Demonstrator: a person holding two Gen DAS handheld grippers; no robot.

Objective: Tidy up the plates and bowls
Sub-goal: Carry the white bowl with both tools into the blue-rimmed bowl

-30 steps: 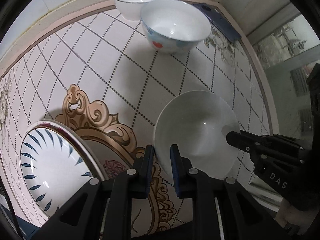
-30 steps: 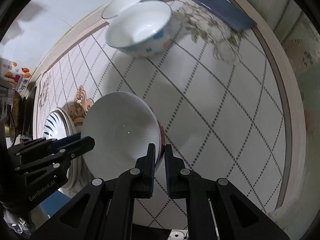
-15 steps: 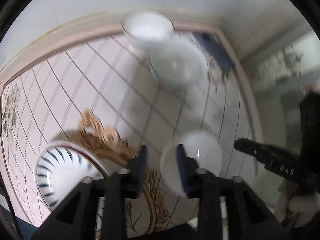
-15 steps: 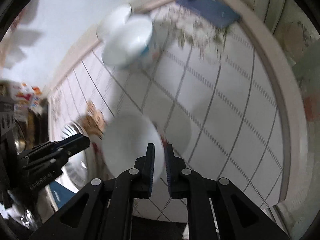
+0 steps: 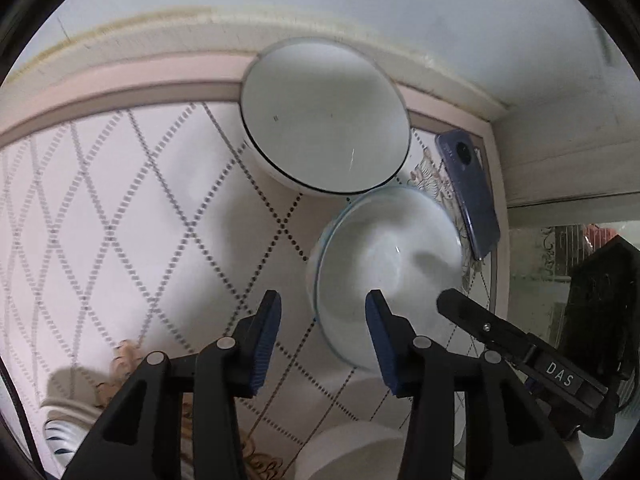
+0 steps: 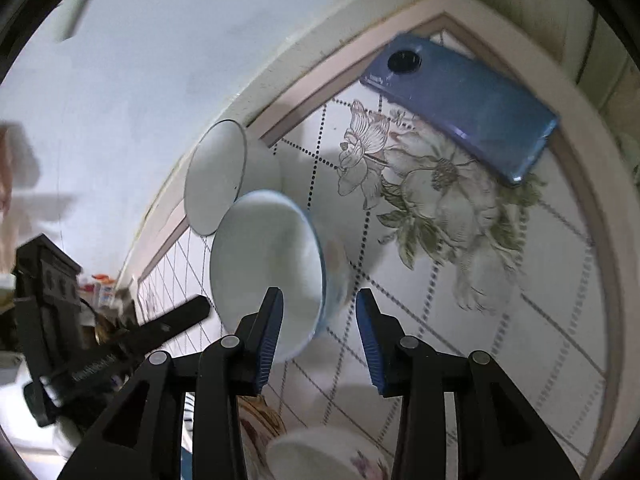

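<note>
A blue-rimmed white bowl [image 5: 388, 276] [image 6: 268, 272] stands on the patterned tabletop, just in front of a dark-rimmed white bowl [image 5: 324, 120] [image 6: 216, 176] by the back wall. My left gripper [image 5: 322, 342] hovers at its left rim, jaws opening. The rim shows between the fingers, and the pads are clear of it. My right gripper [image 6: 320, 342] straddles the opposite rim the same way, jaws opening and pads not pressing. Each gripper appears in the other's view: the right gripper [image 5: 500, 336] and the left gripper [image 6: 120, 344]. A plain white bowl [image 5: 352, 452] [image 6: 320, 460] sits below both.
A blue phone [image 5: 472, 192] [image 6: 460, 108] lies in the back right corner beside the bowls. A blue-striped plate [image 5: 64, 432] peeks in at the lower left. The wall [image 5: 320, 8] runs close behind the dark-rimmed bowl. Open patterned tabletop [image 5: 120, 220] spreads to the left.
Both grippers let go of the plain white bowl they were shut on and moved toward the back of the table. Their jaws have opened around the blue-rimmed bowl's rim.
</note>
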